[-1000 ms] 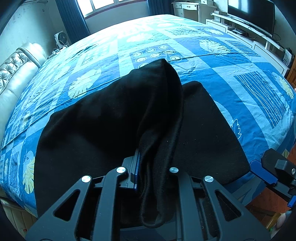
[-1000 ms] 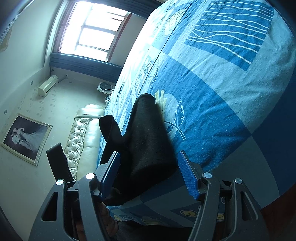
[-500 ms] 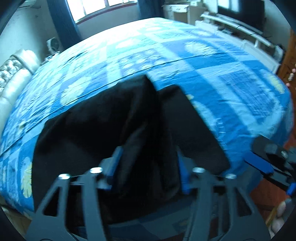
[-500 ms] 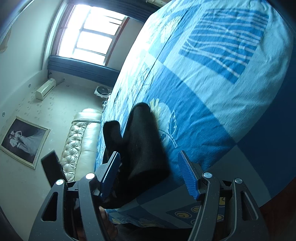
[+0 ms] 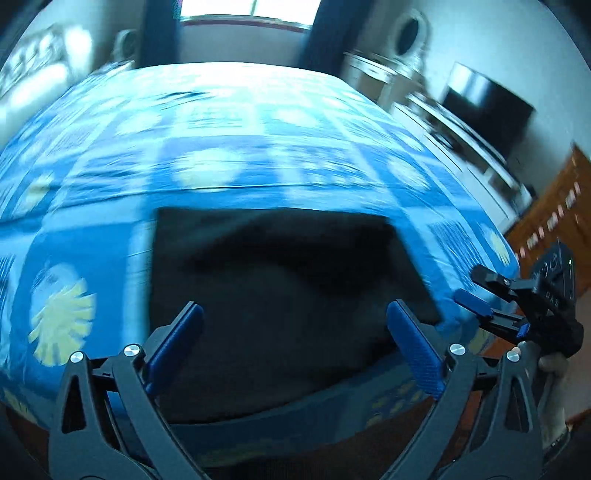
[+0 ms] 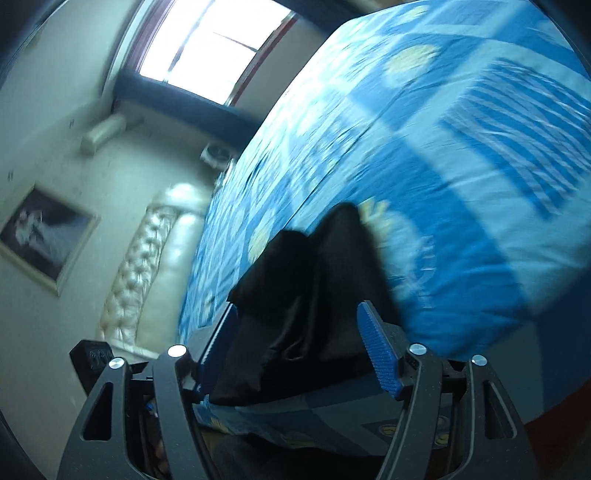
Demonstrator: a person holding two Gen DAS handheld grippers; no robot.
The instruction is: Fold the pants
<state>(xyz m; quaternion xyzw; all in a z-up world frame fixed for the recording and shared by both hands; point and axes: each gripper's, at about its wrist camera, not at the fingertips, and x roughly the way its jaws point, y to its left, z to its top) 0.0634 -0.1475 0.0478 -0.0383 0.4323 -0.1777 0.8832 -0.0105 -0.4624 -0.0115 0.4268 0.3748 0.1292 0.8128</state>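
Observation:
The black pants (image 5: 280,288) lie folded in a dark rectangle at the near edge of the bed (image 5: 240,155). My left gripper (image 5: 295,332) is open and empty, its blue pads wide apart just above the near part of the pants. My right gripper (image 6: 299,343) is open too, at the bed's near right corner, with the pants (image 6: 314,280) lying between and beyond its pads. In the left wrist view the right gripper (image 5: 480,306) shows at the right edge, beside the pants. Both views are blurred by motion.
The bed has a blue patterned cover. A TV (image 5: 484,107) and a low white cabinet (image 5: 461,147) stand to the right of the bed. A padded cream headboard (image 6: 147,258) and a framed picture (image 6: 44,236) are on the left wall. A window (image 5: 251,11) is behind the bed.
My left gripper has opened and let go of the raised fold of the pants, which now lies flat. It has pulled back toward the bed's edge. The right gripper stayed open.

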